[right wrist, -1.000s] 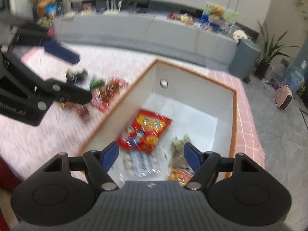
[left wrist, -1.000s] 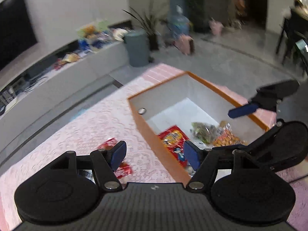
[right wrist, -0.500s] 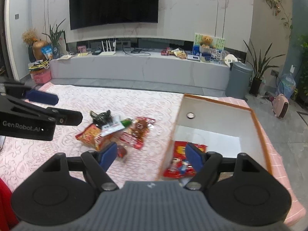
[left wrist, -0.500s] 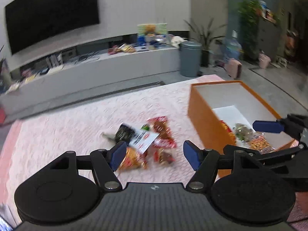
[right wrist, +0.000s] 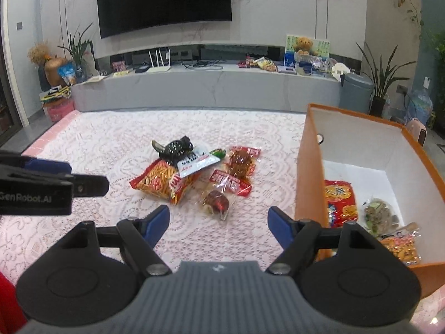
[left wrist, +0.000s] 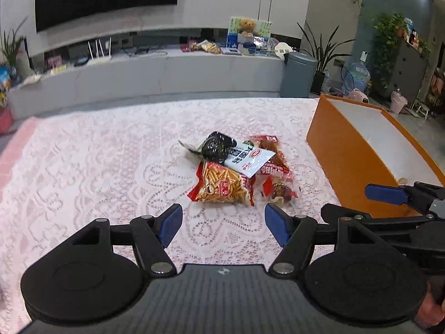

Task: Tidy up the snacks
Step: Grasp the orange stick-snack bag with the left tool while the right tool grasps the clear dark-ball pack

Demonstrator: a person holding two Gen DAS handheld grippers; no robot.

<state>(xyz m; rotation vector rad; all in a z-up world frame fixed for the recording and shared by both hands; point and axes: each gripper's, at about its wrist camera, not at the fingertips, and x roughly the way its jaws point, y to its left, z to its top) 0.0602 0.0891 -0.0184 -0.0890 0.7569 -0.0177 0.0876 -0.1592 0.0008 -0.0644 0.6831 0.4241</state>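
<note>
A pile of snack packets lies on the lace tablecloth: a red bag of stick snacks (left wrist: pixel 222 186) (right wrist: pixel 161 181), a black packet (left wrist: pixel 215 147) (right wrist: pixel 178 147), a white packet (left wrist: pixel 249 158) (right wrist: pixel 196 161) and clear red packets (left wrist: pixel 275 167) (right wrist: pixel 242 161). To the right stands the orange box (left wrist: pixel 342 150) (right wrist: pixel 303 167), holding a red bag (right wrist: pixel 340 203) and other packets (right wrist: pixel 378 214). My left gripper (left wrist: pixel 222 222) hovers open and empty just short of the pile. My right gripper (right wrist: pixel 219 222) is open and empty too, between pile and box.
The pink table edge (right wrist: pixel 55 122) runs along the far left. Beyond the table are a long grey TV console (right wrist: pixel 205 89), a grey bin (right wrist: pixel 356 91) and potted plants (right wrist: pixel 381 83). Bare lace cloth (left wrist: pixel 83 167) stretches left of the pile.
Both views have swung from looking into the orange box to facing the snack pile on the cloth. Both grippers moved left, away from the box, and lower. Both stayed open and empty.
</note>
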